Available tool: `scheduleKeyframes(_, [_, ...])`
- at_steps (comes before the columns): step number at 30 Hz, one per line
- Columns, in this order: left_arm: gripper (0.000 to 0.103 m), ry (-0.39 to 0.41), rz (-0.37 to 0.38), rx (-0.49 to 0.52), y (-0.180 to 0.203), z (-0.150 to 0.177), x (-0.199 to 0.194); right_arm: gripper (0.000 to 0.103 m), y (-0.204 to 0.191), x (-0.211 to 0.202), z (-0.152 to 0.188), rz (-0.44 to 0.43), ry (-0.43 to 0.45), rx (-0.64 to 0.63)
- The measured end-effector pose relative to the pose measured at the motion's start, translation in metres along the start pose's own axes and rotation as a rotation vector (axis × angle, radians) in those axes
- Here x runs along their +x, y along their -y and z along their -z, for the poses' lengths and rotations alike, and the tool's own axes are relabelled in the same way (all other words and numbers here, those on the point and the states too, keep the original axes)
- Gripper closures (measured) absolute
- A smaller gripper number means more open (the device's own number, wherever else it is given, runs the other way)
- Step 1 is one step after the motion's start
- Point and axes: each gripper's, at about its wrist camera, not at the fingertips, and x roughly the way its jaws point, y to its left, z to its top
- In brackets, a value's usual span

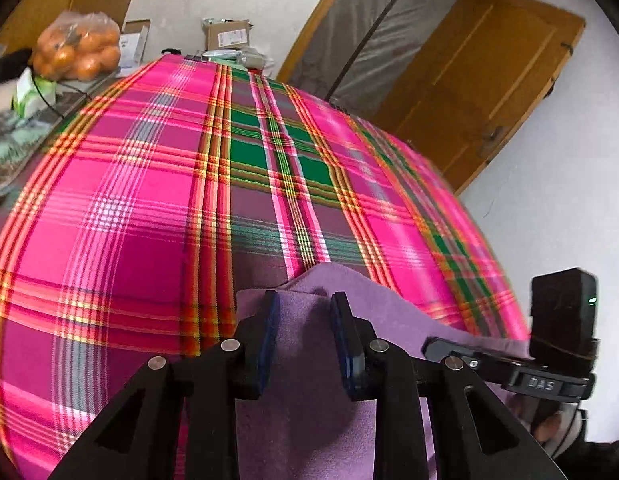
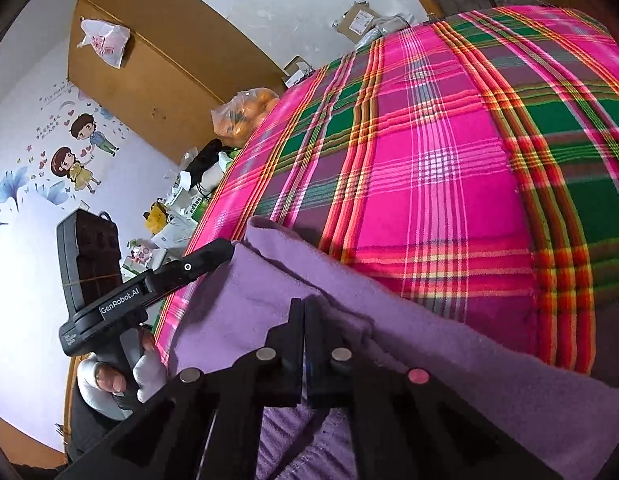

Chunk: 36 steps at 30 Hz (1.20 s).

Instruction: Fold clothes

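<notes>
The purple fleece garment (image 1: 389, 312) lies at the near edge of the pink plaid bedsheet (image 1: 149, 200). The left claw (image 1: 303, 304) stands narrowly parted with a fold of the fleece between its blue pads; whether they press on it is hard to tell. The right claw (image 2: 304, 308) is closed, its tips meeting on a ridge of the garment (image 2: 449, 344), seemingly pinching it.
</notes>
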Motion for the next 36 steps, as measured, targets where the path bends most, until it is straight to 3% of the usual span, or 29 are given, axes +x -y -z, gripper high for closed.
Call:
scheduleKeyframes(3, [0.076, 0.015, -0.006, -0.015, -0.001, 0.003, -0.012, 0.103, -0.002, -0.007, 0.002, 0.002, 0.0, -0.006])
scheduleKeyframes(7, [0.075, 0.059, -0.045, 0.042, 0.007, 0.031, -0.043, 0.079, -0.022, -0.035, 0.016, 0.0, 0.047, -0.132])
scheduleKeyframes(11, [0.075, 0.078, -0.083, 0.087, 0.017, 0.07, -0.07, 0.079, -0.04, -0.048, 0.037, 0.008, 0.034, -0.256])
scheduleKeyframes(20, [0.075, 0.068, -0.155, 0.128, 0.033, 0.127, -0.091, 0.076, -0.061, -0.06, 0.089, 0.151, -0.031, -0.507])
scheduleKeyframes(26, [0.075, 0.061, -0.117, 0.191, 0.066, 0.144, -0.092, 0.076, -0.072, -0.073, 0.097, 0.134, 0.025, -0.508])
scheduleKeyframes(30, [0.075, 0.005, -0.113, 0.254, 0.083, 0.158, -0.077, 0.075, -0.075, -0.059, 0.106, 0.158, -0.024, -0.556])
scheduleKeyframes(36, [0.075, 0.046, -0.121, 0.288, 0.084, 0.172, -0.082, 0.069, -0.07, -0.065, 0.113, 0.151, -0.018, -0.553])
